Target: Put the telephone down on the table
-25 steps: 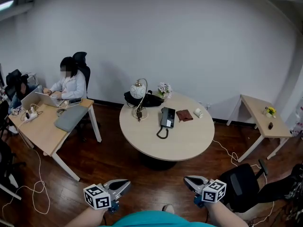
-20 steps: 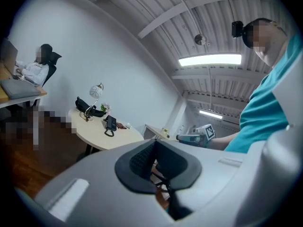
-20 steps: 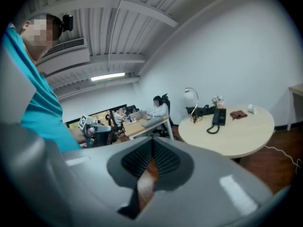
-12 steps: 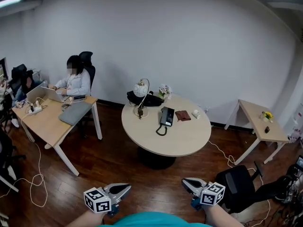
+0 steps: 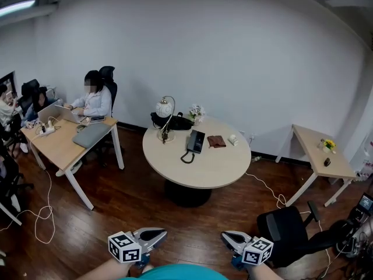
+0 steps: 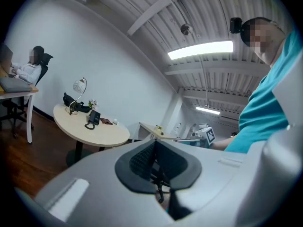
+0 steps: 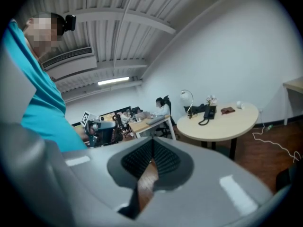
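**A:** Head view first. What's the telephone [image 5: 194,140] like?

**B:** Black, a flat rectangular desk set lying on the round pale surface [image 5: 205,169], with its cord looping out at the near end. A brown wallet [image 5: 216,141] is just beside it and a lamp [image 5: 164,108] stands on its other side.

**A:** And the grippers?

**B:** Both are low at the near edge, well apart from the telephone, with open wood floor [image 5: 134,200] in between. The left gripper [image 5: 158,234] and the right gripper [image 5: 228,236] both point towards the surface.

**A:** Over to the left gripper view.

**B:** The fingers [image 6: 141,159] are pressed together with nothing caught between them. The telephone [image 6: 94,117] is small and far off to the left, flat on the surface [image 6: 105,134], nowhere near the tips.

**A:** Right gripper view?

**B:** Here too the fingers [image 7: 164,160] meet at the tips. A sliver of floor shows through lower down, but nothing is held. The telephone [image 7: 209,111] is up and to the right on the surface [image 7: 226,125], cord trailing towards us, well clear of the fingertips.
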`<state>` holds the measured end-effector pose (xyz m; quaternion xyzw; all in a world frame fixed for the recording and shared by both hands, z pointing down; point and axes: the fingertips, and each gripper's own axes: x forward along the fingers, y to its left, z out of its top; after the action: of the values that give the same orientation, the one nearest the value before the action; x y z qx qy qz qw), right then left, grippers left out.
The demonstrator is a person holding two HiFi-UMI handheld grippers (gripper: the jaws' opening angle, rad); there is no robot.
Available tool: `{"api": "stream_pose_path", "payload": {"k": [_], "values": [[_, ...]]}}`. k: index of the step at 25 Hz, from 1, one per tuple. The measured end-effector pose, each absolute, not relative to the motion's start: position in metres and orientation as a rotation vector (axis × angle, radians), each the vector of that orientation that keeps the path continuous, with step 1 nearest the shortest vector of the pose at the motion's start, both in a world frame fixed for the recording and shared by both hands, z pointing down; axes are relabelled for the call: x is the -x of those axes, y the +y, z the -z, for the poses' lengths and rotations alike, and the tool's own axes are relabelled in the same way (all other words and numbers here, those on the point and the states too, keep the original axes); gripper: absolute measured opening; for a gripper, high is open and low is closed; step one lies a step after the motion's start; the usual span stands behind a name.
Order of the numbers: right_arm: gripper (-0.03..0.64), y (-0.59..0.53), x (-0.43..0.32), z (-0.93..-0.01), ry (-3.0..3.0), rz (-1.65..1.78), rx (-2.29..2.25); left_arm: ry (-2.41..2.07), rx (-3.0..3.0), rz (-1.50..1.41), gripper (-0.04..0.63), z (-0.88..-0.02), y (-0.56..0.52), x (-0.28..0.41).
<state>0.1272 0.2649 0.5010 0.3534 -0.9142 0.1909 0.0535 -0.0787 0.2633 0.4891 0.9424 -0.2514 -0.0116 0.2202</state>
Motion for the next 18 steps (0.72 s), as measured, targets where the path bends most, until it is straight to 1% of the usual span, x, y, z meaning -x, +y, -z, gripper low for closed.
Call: {"api": "stream_pose_path", "payload": {"k": [6,18], "values": [[0.000,0.277,-0.142,-0.502,-2.800,-0.560,-1.027,-0.743,-2.623,0.014,0.006,-0.486,0.278,0.065],[0.000,0.274,-0.128,-0.488,-2.822,-0.491,-1.023,-0.763,-2.642,-0.002,0.006,-0.476,0.277,0.084]]}}
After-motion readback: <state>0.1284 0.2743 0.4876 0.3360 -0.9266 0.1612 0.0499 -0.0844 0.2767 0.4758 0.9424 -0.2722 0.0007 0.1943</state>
